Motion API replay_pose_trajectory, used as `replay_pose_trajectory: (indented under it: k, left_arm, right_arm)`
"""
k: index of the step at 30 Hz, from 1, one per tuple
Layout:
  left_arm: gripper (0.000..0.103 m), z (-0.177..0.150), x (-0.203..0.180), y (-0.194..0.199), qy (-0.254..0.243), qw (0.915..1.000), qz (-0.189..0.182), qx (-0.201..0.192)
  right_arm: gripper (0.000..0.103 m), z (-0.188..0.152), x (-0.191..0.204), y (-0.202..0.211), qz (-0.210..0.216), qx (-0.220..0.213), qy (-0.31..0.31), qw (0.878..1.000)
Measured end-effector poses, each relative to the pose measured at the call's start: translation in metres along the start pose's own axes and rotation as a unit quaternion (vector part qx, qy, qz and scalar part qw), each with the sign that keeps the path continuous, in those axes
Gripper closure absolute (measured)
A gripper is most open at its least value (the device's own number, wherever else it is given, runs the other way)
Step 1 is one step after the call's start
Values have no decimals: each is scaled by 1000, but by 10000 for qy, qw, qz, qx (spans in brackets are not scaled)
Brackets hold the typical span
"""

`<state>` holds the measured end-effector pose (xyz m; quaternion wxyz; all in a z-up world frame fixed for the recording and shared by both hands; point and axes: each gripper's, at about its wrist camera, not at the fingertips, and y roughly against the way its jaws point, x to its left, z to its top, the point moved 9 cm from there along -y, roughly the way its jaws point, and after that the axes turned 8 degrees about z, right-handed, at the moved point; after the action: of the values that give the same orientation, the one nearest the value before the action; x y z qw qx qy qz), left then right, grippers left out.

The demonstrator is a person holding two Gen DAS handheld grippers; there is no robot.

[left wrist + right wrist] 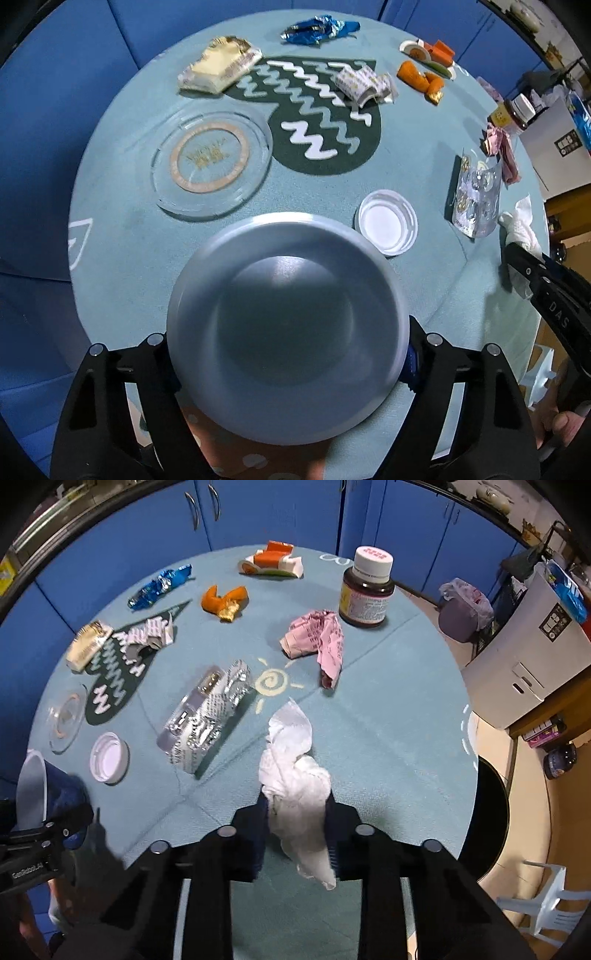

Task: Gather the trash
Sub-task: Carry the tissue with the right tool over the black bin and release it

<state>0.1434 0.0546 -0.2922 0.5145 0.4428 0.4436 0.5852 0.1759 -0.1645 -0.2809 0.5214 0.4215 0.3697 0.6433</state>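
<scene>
Trash litters my round table (388, 716) — only my right view shows the brown pill bottle (366, 590) standing capped. My left gripper (288, 343) clasps a paper cup (286, 325), seemingly empty inside. My right gripper (297, 812) pinches the white tissue (295, 775) — its tail lies on the cloth.

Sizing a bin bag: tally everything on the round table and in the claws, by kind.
Wrappers: 5: blue wrapper, cream wrapper, white wrapper, orange wrapper, pink wrapper
Carton: 1
Blister pack: 1
Tissue, in right claw: 1
Cup, in left claw: 1
Lid: 1
Glass dish: 1
Bottle: 1
Total: 12
</scene>
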Motion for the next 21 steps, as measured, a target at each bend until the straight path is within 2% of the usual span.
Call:
replay_pose_trajectory:
  k: [6, 14, 21]
  left_arm:
    - [22, 18, -1, 36, -111, 9980, 210, -586]
    - [22, 31, -63, 62, -492, 9930, 182, -1054]
    - [22, 45, -113, 73, -843, 9878, 55, -1307]
  right_arm:
    - [80, 6, 1, 16, 65, -242, 24, 9997]
    - [80, 17, -17, 40, 34, -536, -103, 9985]
    - [80, 22, -44, 57, -54, -717, -318, 9969]
